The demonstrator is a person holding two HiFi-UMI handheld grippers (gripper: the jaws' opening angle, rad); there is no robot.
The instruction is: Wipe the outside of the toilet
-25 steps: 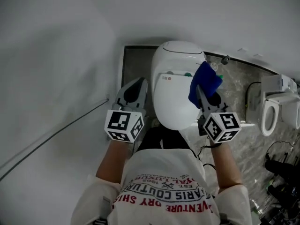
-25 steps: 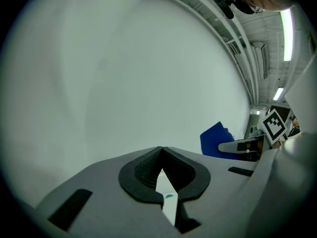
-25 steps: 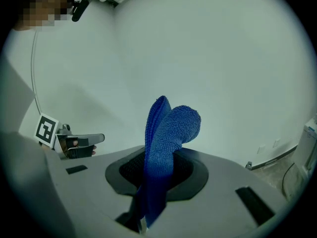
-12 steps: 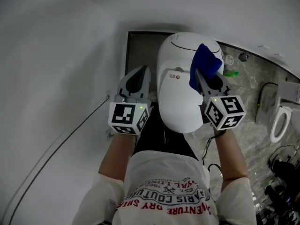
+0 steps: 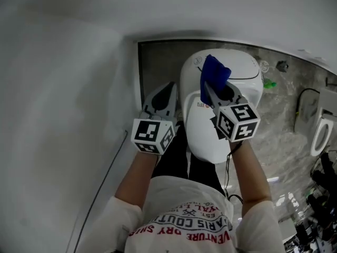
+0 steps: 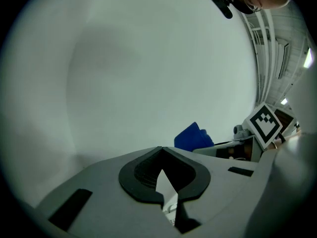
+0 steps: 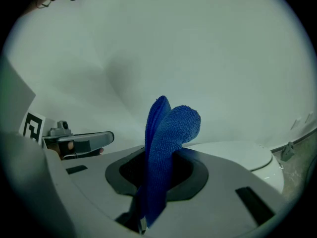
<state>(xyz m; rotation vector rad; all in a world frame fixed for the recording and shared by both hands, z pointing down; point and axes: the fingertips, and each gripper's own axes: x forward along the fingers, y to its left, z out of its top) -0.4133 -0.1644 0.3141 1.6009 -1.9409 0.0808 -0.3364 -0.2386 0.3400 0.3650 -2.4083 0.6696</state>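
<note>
The white toilet (image 5: 239, 96) stands below me with its lid down, and its lid (image 7: 237, 155) also shows in the right gripper view. My right gripper (image 5: 209, 88) hovers over the lid's back part, shut on a blue cloth (image 5: 213, 77) that sticks up from the jaws (image 7: 168, 148). Whether the cloth touches the lid I cannot tell. My left gripper (image 5: 166, 96) hangs beside the toilet's left side, above the dark floor, shut with nothing in it (image 6: 161, 150). The left gripper view faces the bare wall, with the blue cloth (image 6: 193, 137) at its right.
A white wall fills the left, with a thin cable (image 5: 100, 186) running along it. Grey stone floor (image 5: 284, 125) lies right of the toilet, with a green item (image 5: 269, 83) and a small round fitting (image 5: 283, 65). A second toilet (image 5: 321, 136) sits at the right edge.
The right gripper has carried the blue cloth leftward, from the toilet's right side to above the middle of the lid. The left gripper has stayed beside the toilet's left side.
</note>
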